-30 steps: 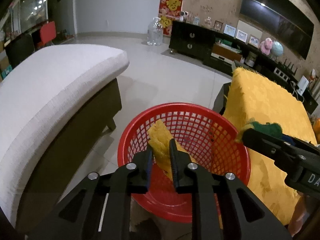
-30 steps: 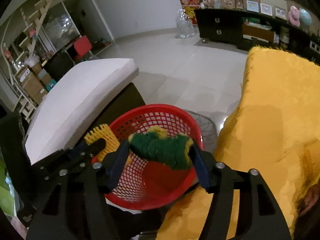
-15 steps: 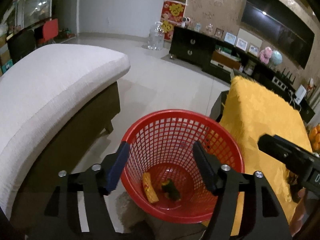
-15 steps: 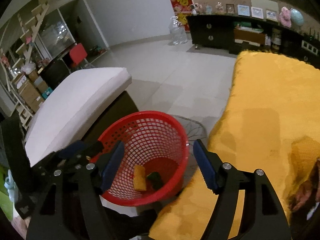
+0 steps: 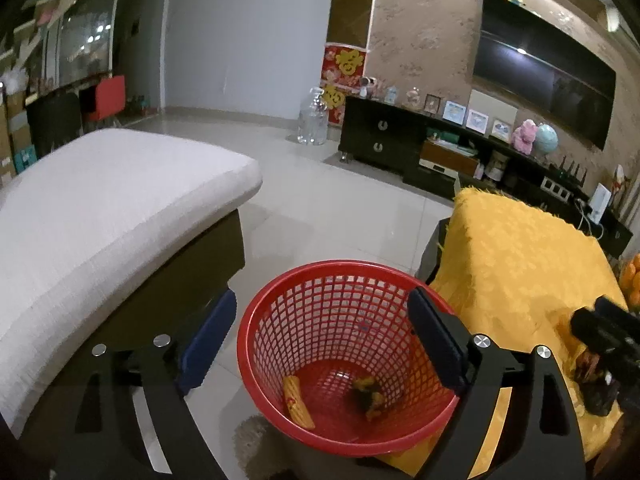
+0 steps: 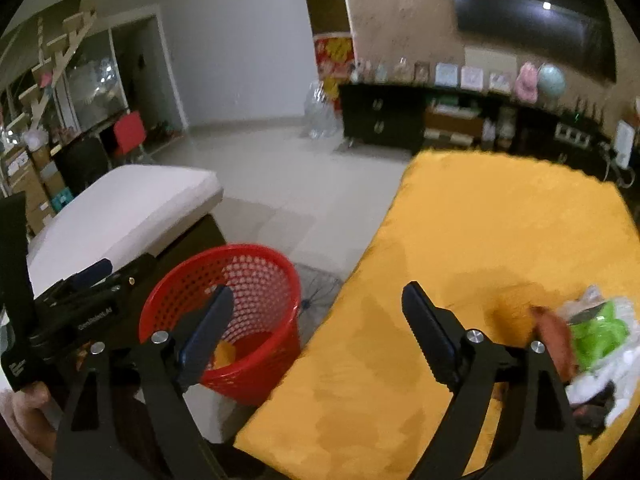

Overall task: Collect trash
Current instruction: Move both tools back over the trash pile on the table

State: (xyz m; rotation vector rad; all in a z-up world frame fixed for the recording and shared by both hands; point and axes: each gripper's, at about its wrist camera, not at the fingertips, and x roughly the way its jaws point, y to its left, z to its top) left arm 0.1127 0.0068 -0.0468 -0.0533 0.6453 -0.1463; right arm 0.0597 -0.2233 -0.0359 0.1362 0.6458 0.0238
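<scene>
- Living room, pale glossy tile floor [image 5: 344,208]; dark low TV cabinet [image 5: 404,152] along the textured wall, black screen [image 5: 540,80] above it.
- Red plastic mesh basket [image 5: 344,300], round, tapering to a solid base, stands on the floor between the sofa and the covered table, its rim just beside the table's edge.
- Inside, on the base: a yellow foam net sleeve [image 5: 298,402], ribbed and flattened, lying left; a crumpled dark green and yellow wad [image 5: 370,394] right of it, the two apart.
- Left gripper [image 5: 320,336] poised above the basket, pointing down into it; jaws spread wide, holding nothing, blue pads [image 5: 208,340] flanking the rim.
- Right gripper [image 6: 316,328] over the near edge of the table, tilted down and forward; jaws wide apart, empty. View is motion-blurred.
- Yellow fuzzy cloth [image 6: 500,240] drapes the table, patterned nap, fringed far edge.
- At the cloth's right side: a clear crinkled plastic bag with bright green contents [image 6: 600,332], and a brown-orange object [image 6: 554,340] touching it; too blurred to name.
- White fabric sofa cushion [image 5: 100,208], woven texture, rounded corner, on a dark base, left of the basket.
- Clear water jug [image 5: 313,124] on the floor by the cabinet.
</scene>
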